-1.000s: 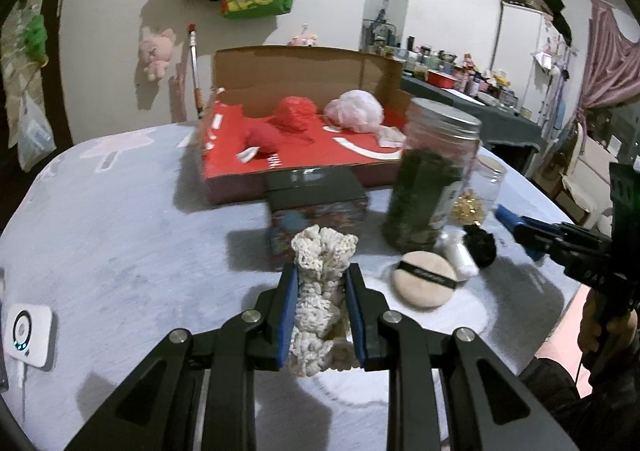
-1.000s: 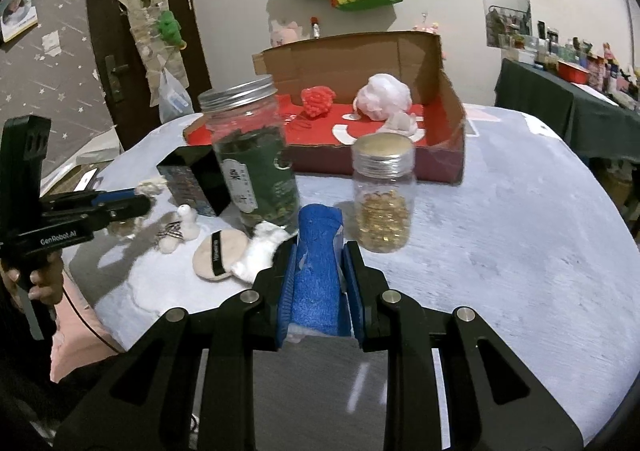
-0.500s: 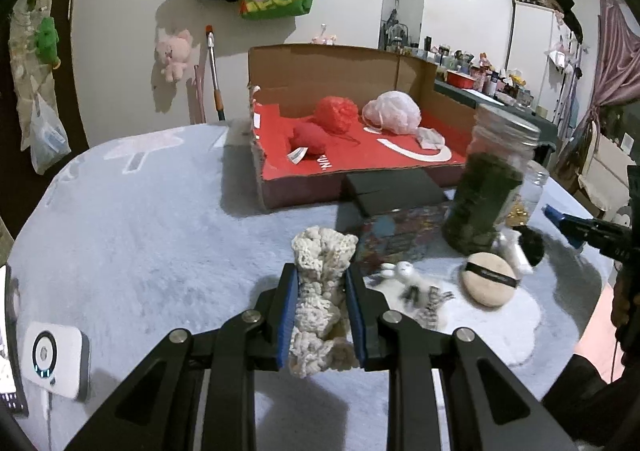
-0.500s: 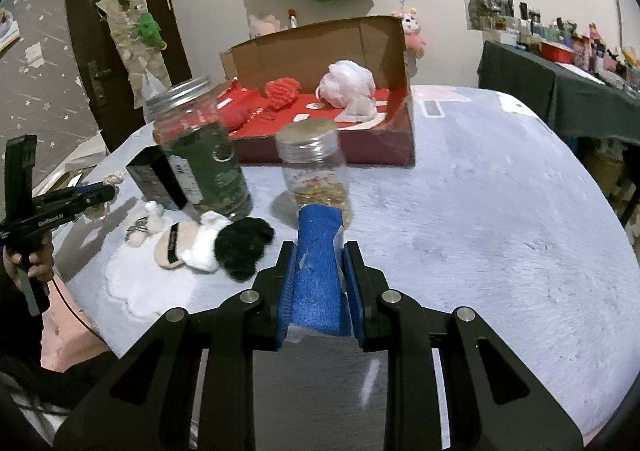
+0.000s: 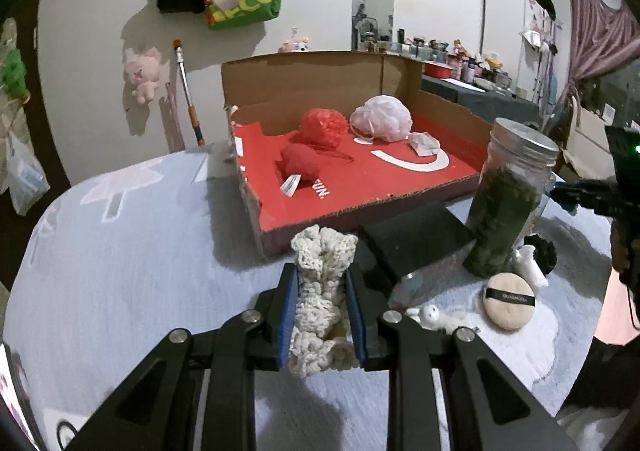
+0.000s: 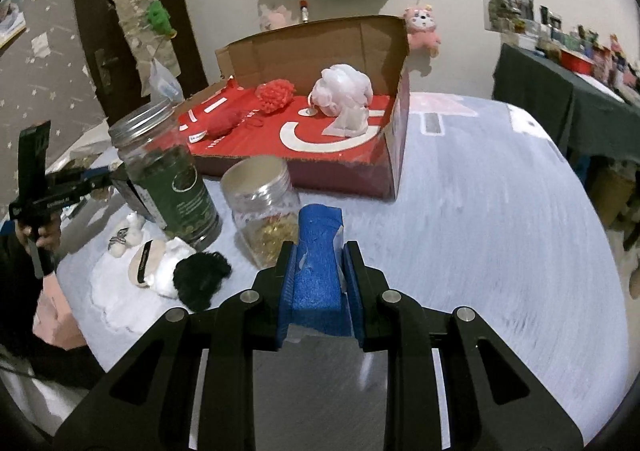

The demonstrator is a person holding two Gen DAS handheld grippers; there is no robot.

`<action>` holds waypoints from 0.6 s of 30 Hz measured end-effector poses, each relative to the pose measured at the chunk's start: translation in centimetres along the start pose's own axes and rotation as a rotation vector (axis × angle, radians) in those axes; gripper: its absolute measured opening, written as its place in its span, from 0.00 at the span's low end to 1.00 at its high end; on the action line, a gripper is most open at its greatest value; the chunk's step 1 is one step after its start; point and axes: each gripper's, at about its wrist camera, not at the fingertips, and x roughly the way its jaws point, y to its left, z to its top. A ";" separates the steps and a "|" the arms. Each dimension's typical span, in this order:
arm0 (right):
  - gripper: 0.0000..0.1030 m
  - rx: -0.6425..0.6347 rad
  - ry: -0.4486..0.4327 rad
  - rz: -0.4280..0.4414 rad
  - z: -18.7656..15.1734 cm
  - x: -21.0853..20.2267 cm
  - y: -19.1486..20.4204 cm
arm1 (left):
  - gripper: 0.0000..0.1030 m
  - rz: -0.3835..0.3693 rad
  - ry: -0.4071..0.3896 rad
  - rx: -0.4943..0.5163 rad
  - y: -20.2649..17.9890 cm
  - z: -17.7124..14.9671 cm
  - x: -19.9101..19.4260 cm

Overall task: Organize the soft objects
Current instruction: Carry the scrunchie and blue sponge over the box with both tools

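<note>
The left gripper (image 5: pixel 322 291) pinched a cream crocheted piece (image 5: pixel 322 283) just short of the red cardboard box's (image 5: pixel 360 187) near wall, while the right gripper (image 6: pixel 318 271) clamped a blue sponge (image 6: pixel 318 251) nearer than that box, beside a gold-filled jar (image 6: pixel 264 219). Nearer than the box stood a green-filled jar (image 5: pixel 504 203), with a powder puff (image 5: pixel 509 301) closer. Inside the box lay a red yarn ball (image 5: pixel 298 167), a red mesh puff (image 5: pixel 324 127) and a pale mesh puff (image 5: pixel 382 117).
</note>
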 end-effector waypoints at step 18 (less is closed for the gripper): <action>0.22 -0.091 0.016 0.094 7.8 3.1 -0.5 | 0.24 -0.092 0.044 0.049 -1.4 8.6 3.5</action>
